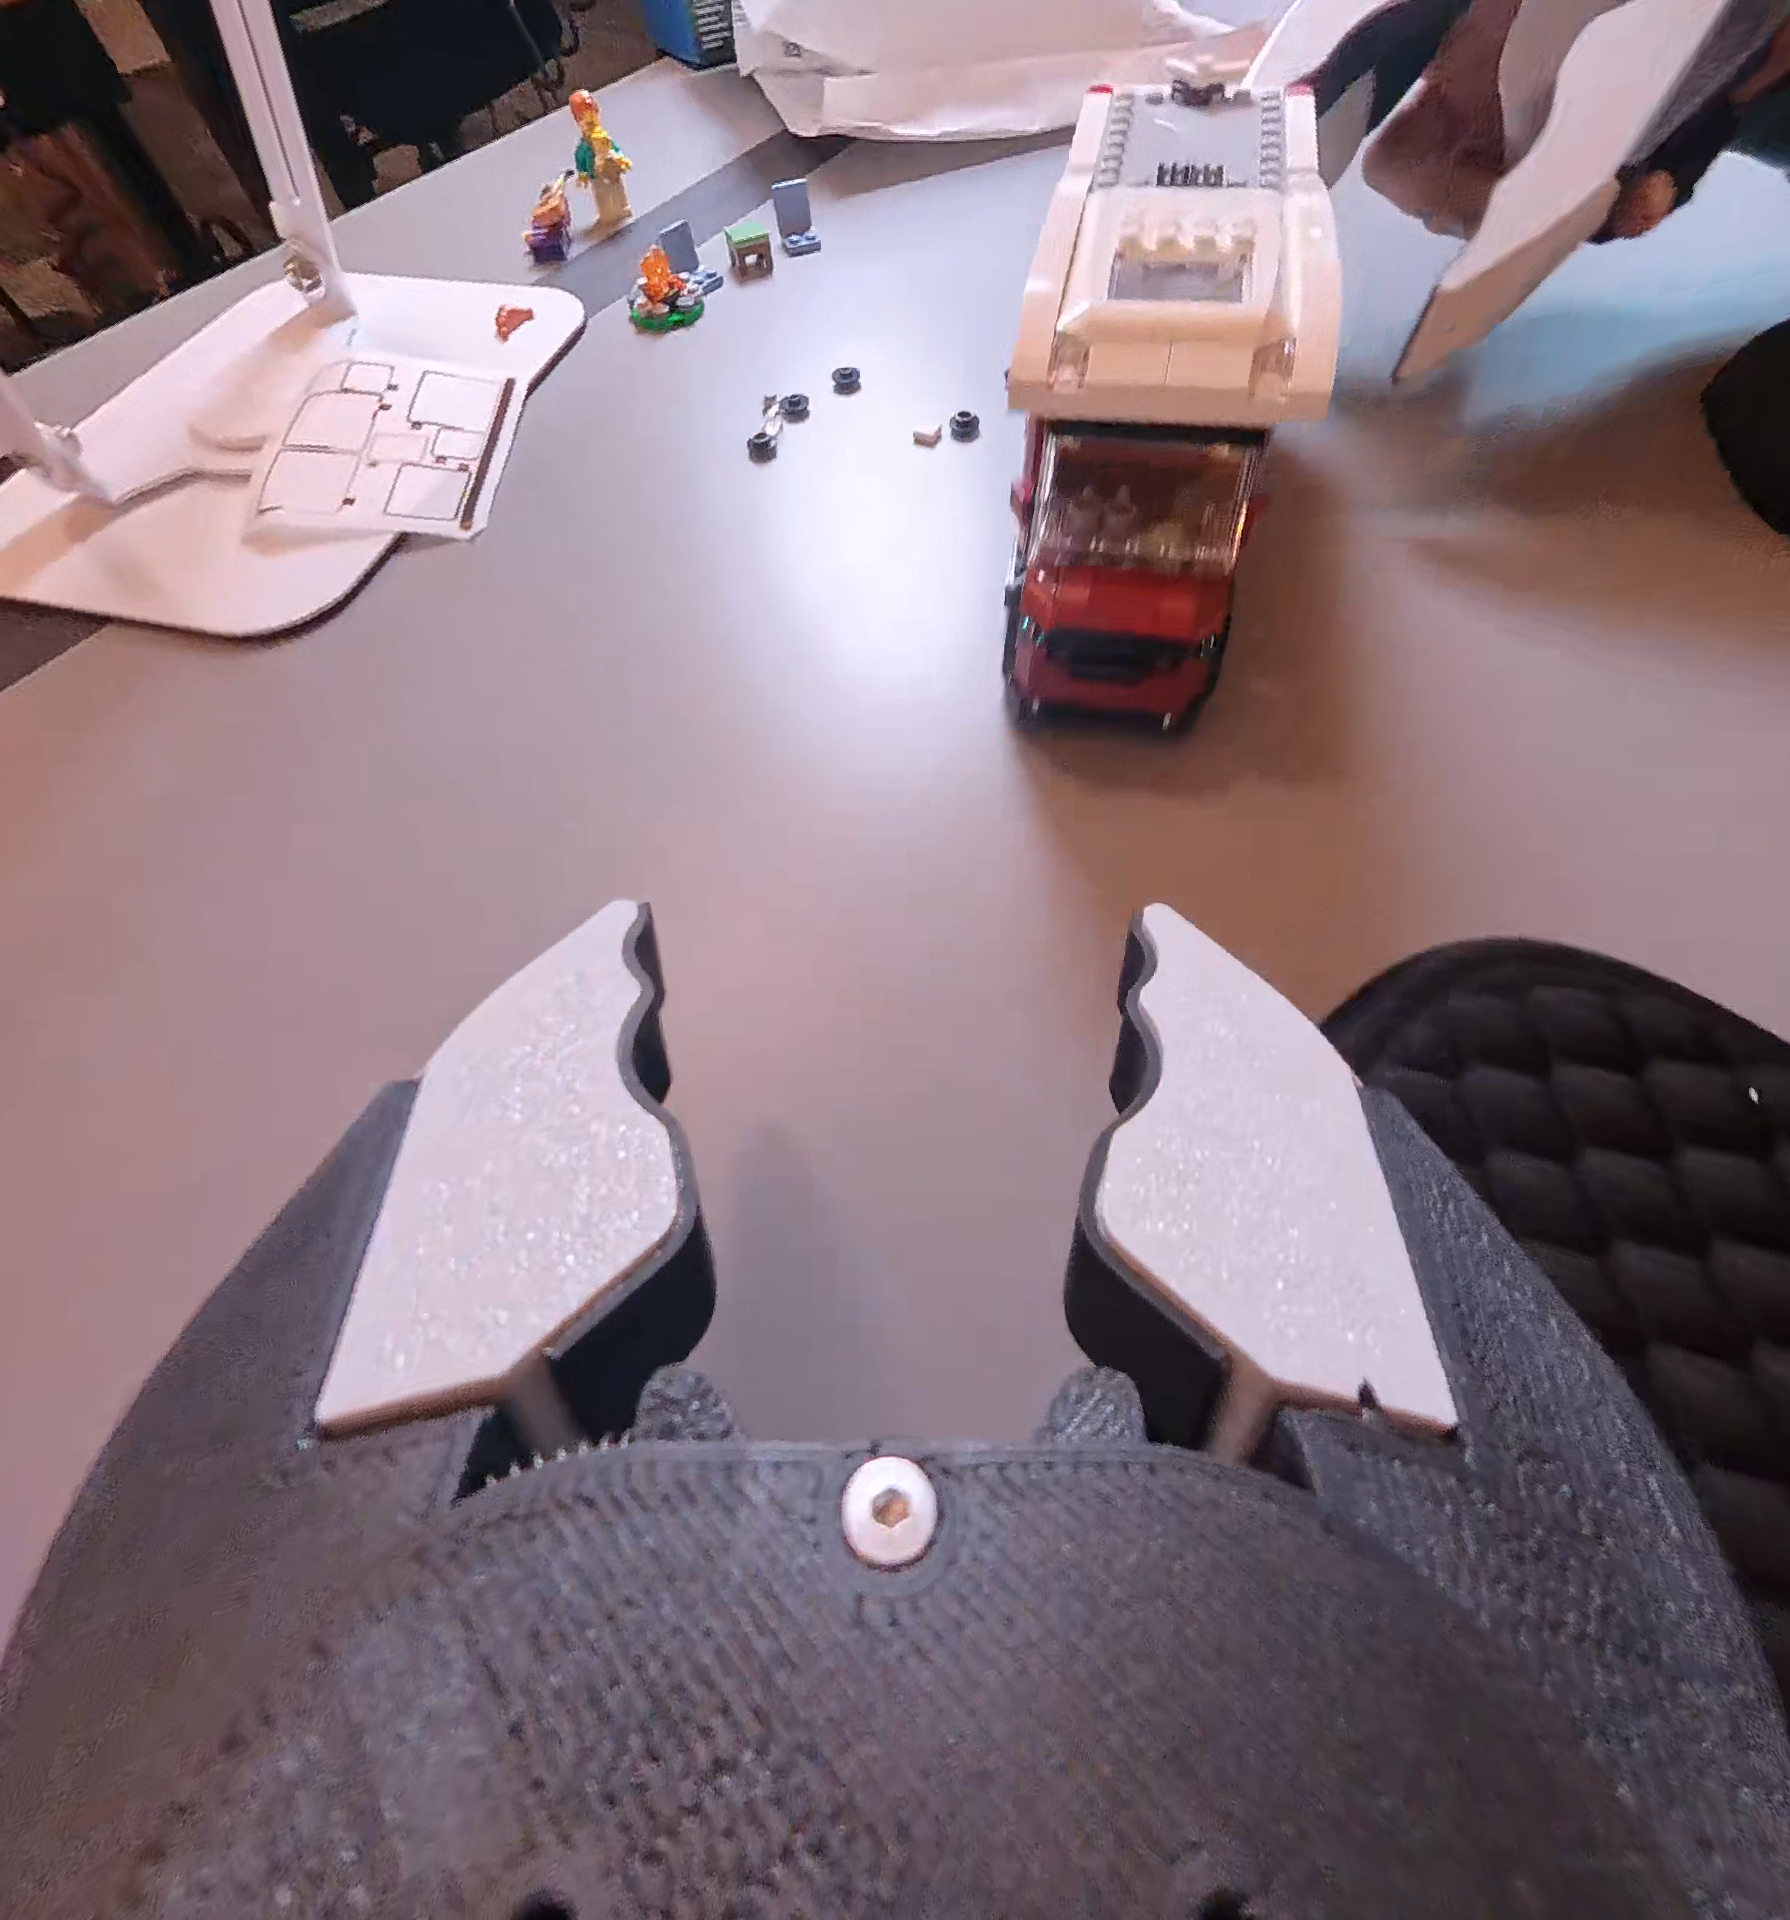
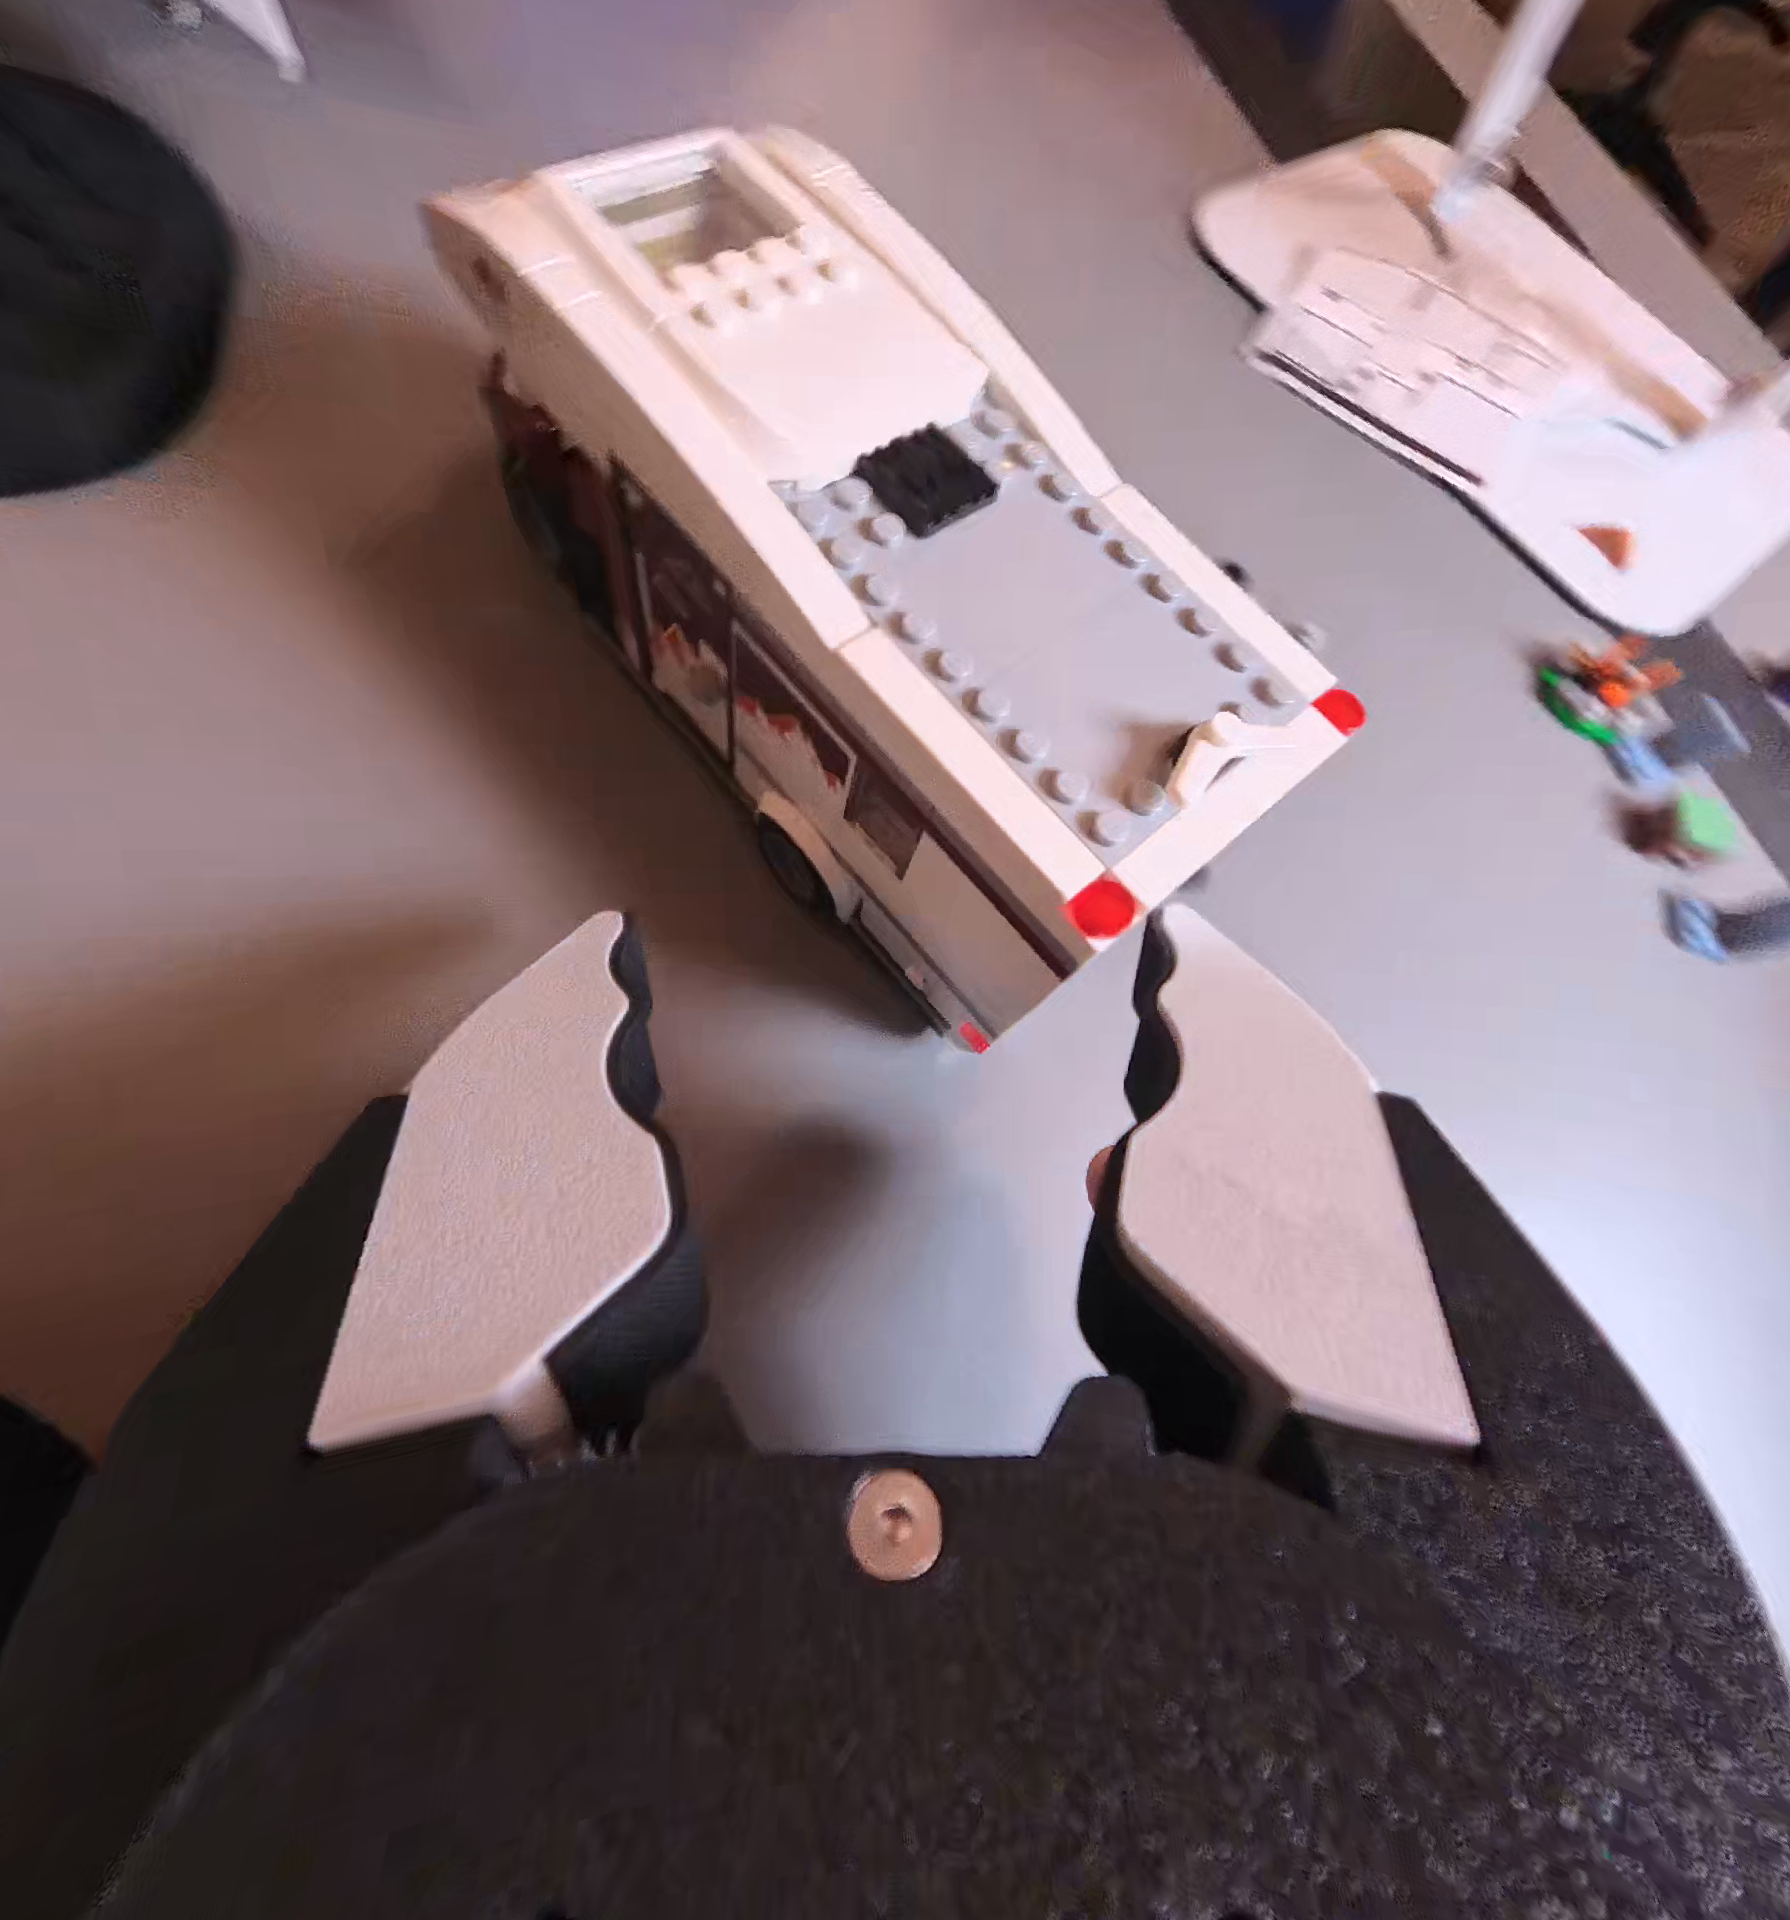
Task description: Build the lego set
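A toy brick camper van with a white roof and red cab [image 1: 1151,436] stands on the grey table [image 1: 766,790]. My left gripper [image 1: 891,925] is open and empty, above bare table well short of the van's front. My right gripper [image 2: 886,935] is open and empty, just behind the van's rear corner [image 2: 1078,935]; its fingers do not touch the van [image 2: 870,499]. The right gripper's white fingers [image 1: 1556,197] also show in the left wrist view, beyond the van at the upper right.
A white stand base with a printed sheet [image 1: 278,457] lies at the left. Small black round parts [image 1: 797,410], minifigures [image 1: 600,166] and little brick builds [image 1: 667,296] sit beyond. A black quilted pad [image 1: 1639,1195] lies at the right, white paper [image 1: 974,62] at the back.
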### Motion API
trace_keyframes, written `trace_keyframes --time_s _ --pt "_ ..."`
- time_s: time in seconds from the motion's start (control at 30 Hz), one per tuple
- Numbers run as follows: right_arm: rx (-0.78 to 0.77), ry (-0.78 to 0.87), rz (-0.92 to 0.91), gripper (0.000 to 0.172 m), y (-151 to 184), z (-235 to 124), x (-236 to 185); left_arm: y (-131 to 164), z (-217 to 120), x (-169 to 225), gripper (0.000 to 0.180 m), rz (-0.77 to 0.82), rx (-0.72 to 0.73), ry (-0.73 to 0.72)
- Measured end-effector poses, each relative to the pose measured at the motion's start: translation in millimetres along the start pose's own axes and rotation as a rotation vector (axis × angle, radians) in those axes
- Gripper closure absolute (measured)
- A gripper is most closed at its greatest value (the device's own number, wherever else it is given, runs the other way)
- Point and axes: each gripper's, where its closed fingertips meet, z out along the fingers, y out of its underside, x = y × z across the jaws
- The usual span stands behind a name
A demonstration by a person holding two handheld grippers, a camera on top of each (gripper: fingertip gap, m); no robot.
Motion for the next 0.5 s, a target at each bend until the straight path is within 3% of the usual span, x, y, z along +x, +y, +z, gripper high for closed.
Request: trace_keyframes --time_s 0.17,0.33,0.5 --pt "0.024 -0.096 -0.092 0.088 -23.1 11.0 -39.5 8.7 -30.8 -0.9 0.095 0.004 0.002 -0.032" --pt "0.086 -0.07 -0.038 0.089 -24.6 -6.3 -33.4 34.6 -56.7 1.4 0.098 0.011 -0.098 -0.055" --pt "0.112 -0.036 -0.007 0.091 -18.1 -20.9 -27.9 51.5 -70.7 4.5 0.115 0.013 -0.158 -0.055"
